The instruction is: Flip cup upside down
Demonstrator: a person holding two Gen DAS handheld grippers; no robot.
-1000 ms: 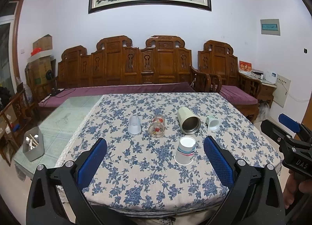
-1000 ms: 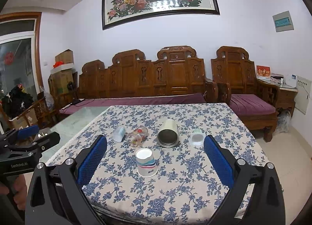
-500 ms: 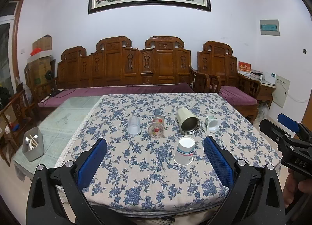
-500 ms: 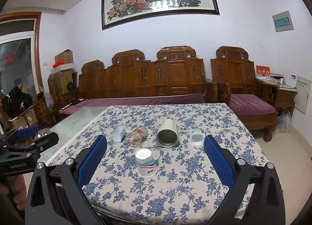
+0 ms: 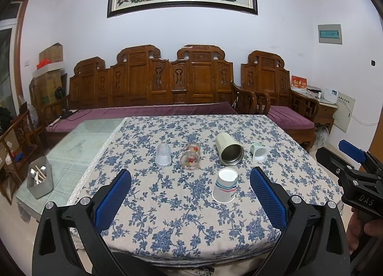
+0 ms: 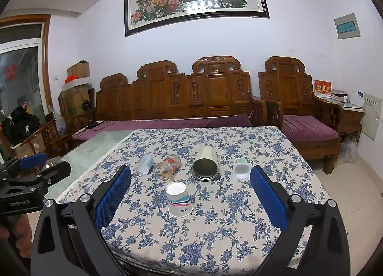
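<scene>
A striped paper cup stands upside down on the floral tablecloth near the front. Behind it lie on their sides a frosted plastic cup, a flowered glass, a cream metal tumbler and a small white-green cup. My left gripper is open and empty, held before the table's front edge. My right gripper is open and empty, also short of the cups.
The table has a bare glass part on its left with a grey utensil holder. A carved wooden sofa stands behind the table. The other gripper shows at each view's edge.
Both views have barely shifted. The cups have not moved and both grippers stay open.
</scene>
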